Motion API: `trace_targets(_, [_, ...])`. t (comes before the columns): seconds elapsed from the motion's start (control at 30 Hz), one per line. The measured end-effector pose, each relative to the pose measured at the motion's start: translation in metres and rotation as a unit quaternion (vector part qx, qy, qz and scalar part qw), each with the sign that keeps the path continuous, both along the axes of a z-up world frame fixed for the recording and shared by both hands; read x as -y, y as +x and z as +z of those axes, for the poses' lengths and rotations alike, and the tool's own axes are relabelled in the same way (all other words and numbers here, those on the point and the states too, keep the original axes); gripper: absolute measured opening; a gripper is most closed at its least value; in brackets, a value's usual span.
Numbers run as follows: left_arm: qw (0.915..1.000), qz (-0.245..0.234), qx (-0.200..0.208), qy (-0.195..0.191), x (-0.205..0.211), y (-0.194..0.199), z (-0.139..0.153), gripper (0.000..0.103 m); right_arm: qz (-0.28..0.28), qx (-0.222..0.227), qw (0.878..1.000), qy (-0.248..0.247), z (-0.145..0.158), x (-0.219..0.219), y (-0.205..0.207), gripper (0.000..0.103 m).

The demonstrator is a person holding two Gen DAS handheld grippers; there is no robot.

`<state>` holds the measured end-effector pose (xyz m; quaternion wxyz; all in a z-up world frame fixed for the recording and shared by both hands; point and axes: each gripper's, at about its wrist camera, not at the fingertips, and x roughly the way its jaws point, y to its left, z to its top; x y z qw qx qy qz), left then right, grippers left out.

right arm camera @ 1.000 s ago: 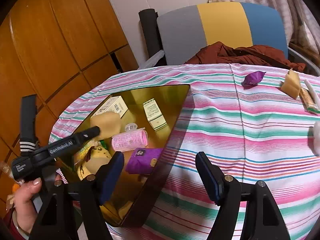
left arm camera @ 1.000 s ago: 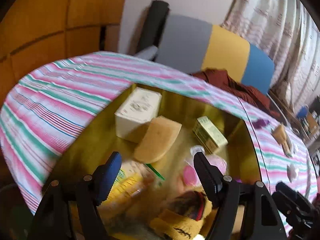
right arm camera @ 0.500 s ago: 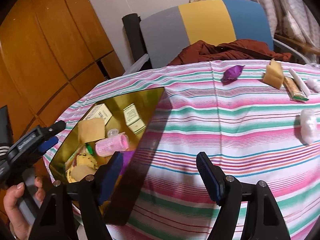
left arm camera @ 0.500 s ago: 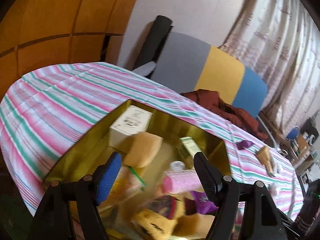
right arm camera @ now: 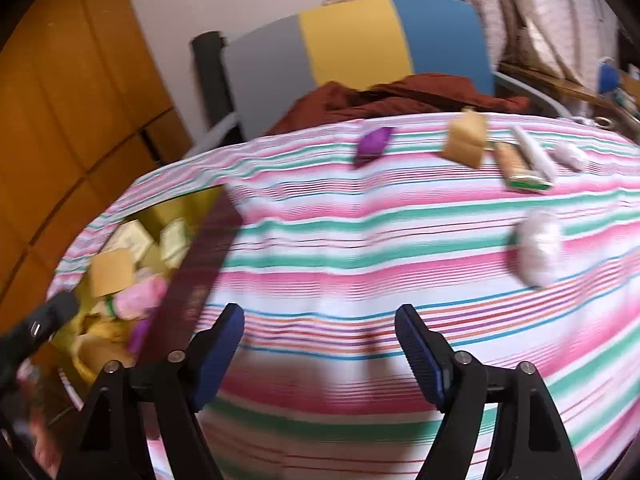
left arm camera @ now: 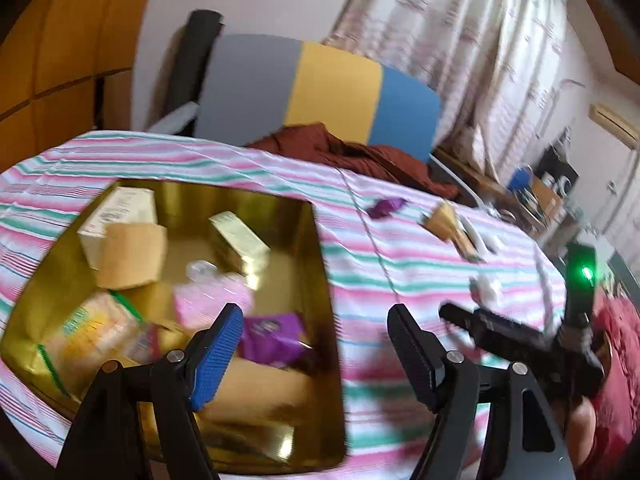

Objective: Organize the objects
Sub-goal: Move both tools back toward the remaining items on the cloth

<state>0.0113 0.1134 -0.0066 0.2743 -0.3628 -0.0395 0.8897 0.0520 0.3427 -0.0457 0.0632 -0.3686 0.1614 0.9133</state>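
A gold tin [left arm camera: 240, 200] on the striped tablecloth holds a white box [left arm camera: 120, 208], a tan sponge [left arm camera: 132, 256], a pink bottle [left arm camera: 212, 304] and a purple packet [left arm camera: 272, 336]. My left gripper [left arm camera: 316, 340] hangs open and empty over the tin's right wall. My right gripper [right arm camera: 320, 332] is over bare cloth right of the tin [right arm camera: 200, 276]; its jaws are opening with nothing between them. Loose on the cloth beyond it lie a purple sweet [right arm camera: 374, 142], a tan block [right arm camera: 466, 140], a snack bar [right arm camera: 516, 166] and a white packet [right arm camera: 538, 246].
A grey, yellow and blue chair back [right arm camera: 360, 40] with a rust-red cloth [right arm camera: 400, 96] stands behind the table. Wooden panels [right arm camera: 60, 100] fill the left. The right gripper [left arm camera: 500, 328] shows at the lower right of the left wrist view. Both views are blurred.
Both grippers have swung to the right. The left one went from above the tin's contents to its right wall. The right one left the tin's side for the cloth, its jaws a little wider.
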Motion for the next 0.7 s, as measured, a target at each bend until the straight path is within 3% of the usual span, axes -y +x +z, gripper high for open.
trace_targets(0.33, [0.9949,-0.095,0.021,-0.027,-0.074,0.02,-0.004,0.076,-0.109,0.003,0.994,0.025,-0.003,-0.094,0.027,0.081])
trace_targets(0.5, [0.9867,-0.149,0.015,-0.064,-0.135,0.021,-0.011,0.076,-0.182,0.001,0.982,0.045,-0.005,-0.145,0.042,0.081])
trace_targets(0.7, [0.9757,-0.207,0.02,-0.07,-0.203,0.021,-0.024,0.076,-0.244,-0.01,0.968,0.059,-0.015,-0.193,0.061,0.081])
